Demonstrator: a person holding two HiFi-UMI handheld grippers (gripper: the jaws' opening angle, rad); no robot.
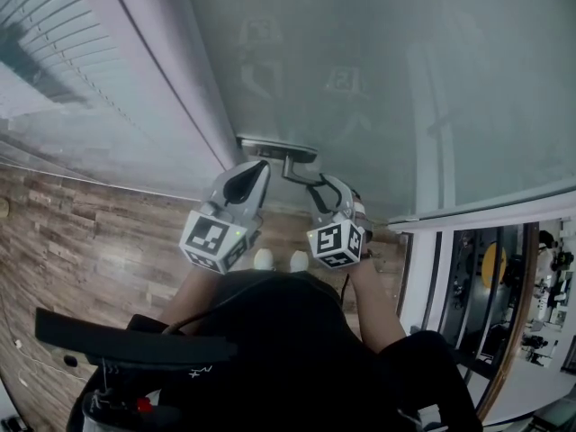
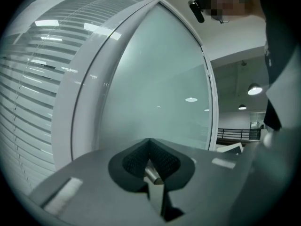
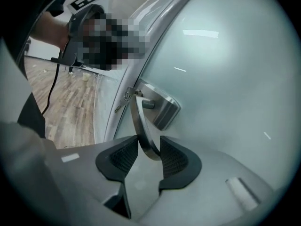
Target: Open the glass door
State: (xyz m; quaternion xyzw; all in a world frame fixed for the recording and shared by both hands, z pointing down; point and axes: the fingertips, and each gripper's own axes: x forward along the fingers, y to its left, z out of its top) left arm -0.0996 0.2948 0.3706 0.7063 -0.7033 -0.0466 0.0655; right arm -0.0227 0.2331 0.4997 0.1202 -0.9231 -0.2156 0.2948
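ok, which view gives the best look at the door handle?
Right gripper view: the door handle sits centre frame, its lever between the right gripper's open jaws, its mount on the glass door. The head view shows it small, from above, partly behind the right gripper. The left gripper view shows only glass and door frame.

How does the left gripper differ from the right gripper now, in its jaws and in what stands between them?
The left gripper has its jaws shut together; the right gripper has them apart. The left gripper has no part of the door handle between its pads; the right gripper has the lever there. Both face the glass door.
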